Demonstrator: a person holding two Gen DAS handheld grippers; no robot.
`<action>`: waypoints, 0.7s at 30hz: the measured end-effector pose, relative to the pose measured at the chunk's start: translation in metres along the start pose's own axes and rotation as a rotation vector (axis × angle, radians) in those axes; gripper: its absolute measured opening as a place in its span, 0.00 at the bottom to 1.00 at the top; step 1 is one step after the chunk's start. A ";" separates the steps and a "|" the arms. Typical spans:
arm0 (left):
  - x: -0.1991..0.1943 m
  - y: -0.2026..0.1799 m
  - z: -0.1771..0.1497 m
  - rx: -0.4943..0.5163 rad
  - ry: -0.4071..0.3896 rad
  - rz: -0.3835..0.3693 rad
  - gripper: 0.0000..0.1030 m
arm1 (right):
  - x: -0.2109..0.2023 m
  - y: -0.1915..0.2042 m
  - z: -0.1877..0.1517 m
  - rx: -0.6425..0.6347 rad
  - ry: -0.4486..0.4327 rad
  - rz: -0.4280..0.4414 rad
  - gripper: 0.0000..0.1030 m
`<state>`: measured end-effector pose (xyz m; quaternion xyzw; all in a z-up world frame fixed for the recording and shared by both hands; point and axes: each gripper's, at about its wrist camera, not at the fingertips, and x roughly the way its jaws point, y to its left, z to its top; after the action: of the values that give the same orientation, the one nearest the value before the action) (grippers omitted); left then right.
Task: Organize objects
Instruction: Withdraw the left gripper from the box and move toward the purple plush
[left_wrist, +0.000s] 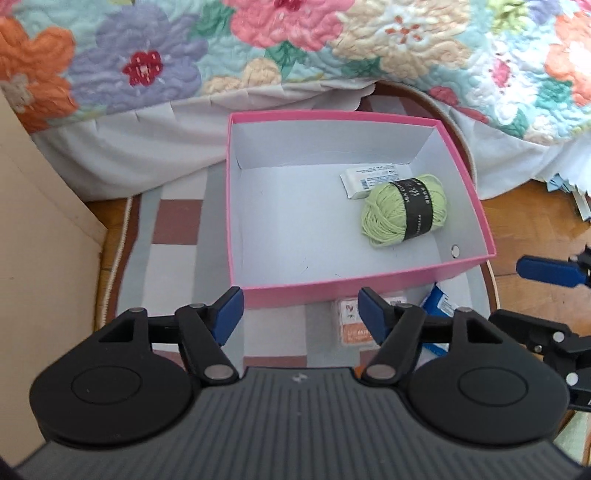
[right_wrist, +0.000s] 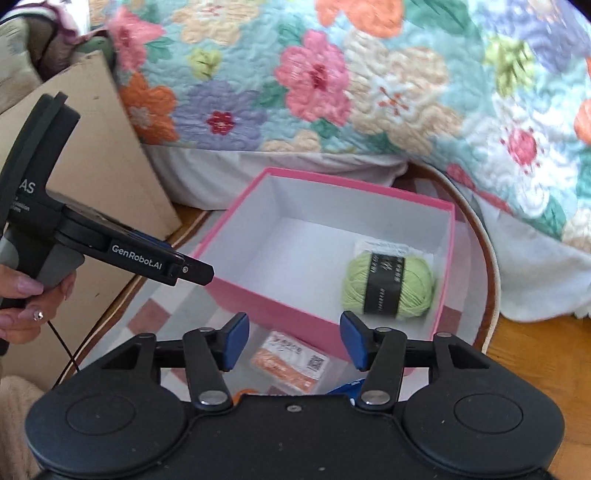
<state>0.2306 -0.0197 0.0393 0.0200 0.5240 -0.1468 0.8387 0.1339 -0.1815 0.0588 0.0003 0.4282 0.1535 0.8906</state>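
Observation:
A pink box (left_wrist: 258, 295) with a white inside stands on a checked mat; it also shows in the right wrist view (right_wrist: 258, 295). In it lie a green yarn ball (left_wrist: 404, 210) (right_wrist: 386, 284) and a white packet (left_wrist: 373, 179) behind it. My left gripper (left_wrist: 301, 314) is open and empty, just in front of the box's near wall. My right gripper (right_wrist: 295, 341) is open and empty, above an orange packet (right_wrist: 290, 360) (left_wrist: 354, 325) lying in front of the box. A blue packet (left_wrist: 439, 302) lies beside it.
A floral quilt (left_wrist: 258, 44) hangs over the bed behind the box. A cardboard panel (left_wrist: 40, 258) stands at the left. The checked mat (left_wrist: 177, 229) lies on a round tray on a wooden floor (left_wrist: 524, 221). Papers (left_wrist: 572, 192) lie at the far right.

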 end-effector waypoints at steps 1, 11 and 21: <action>-0.007 0.000 -0.003 0.003 -0.009 0.000 0.70 | -0.004 0.004 0.000 -0.013 -0.003 -0.001 0.61; -0.044 -0.013 -0.024 0.136 -0.013 -0.011 0.86 | -0.033 0.025 0.000 -0.066 -0.033 -0.049 0.86; -0.069 -0.020 -0.049 0.207 -0.076 0.018 0.91 | -0.058 0.025 -0.015 -0.024 -0.116 -0.047 0.92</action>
<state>0.1540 -0.0145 0.0808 0.1057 0.4735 -0.1930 0.8529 0.0817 -0.1752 0.0964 -0.0116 0.3739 0.1376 0.9171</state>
